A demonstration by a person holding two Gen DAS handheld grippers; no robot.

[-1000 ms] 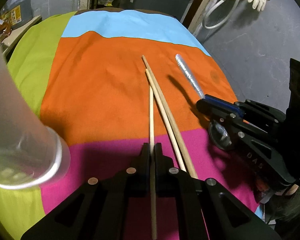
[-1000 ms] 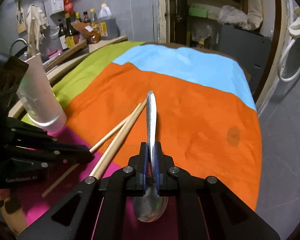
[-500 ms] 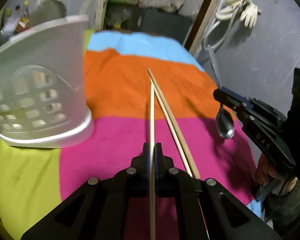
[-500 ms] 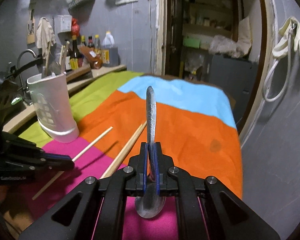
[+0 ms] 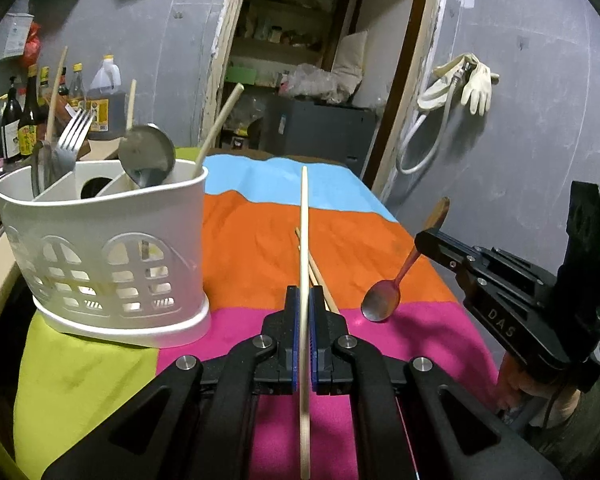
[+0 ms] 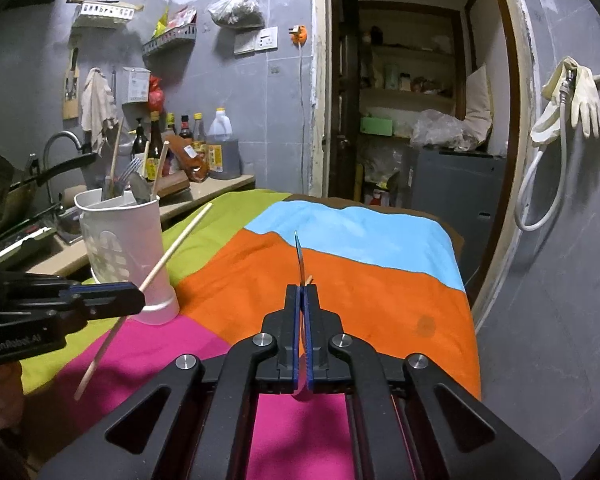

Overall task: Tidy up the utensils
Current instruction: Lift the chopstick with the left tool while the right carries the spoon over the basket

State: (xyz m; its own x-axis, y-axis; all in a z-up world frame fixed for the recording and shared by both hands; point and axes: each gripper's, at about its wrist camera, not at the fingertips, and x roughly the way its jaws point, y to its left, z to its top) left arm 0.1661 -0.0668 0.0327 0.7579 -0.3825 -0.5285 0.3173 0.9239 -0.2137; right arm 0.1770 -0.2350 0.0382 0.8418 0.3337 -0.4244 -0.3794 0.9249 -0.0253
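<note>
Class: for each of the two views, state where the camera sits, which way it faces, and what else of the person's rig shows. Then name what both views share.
Left wrist: sits on the left gripper, facing along its chopstick over the striped cloth; right gripper with spoon shows.
Right wrist: sits on the right gripper, facing the doorway; left gripper shows.
Shared: white caddy, cloth, doorway.

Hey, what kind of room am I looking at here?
Most likely a small home kitchen: a sink tap beside sauce and oil bottles on the counter, a white utensil caddy with cutlery, and rubber gloves hung on the wall.
</note>
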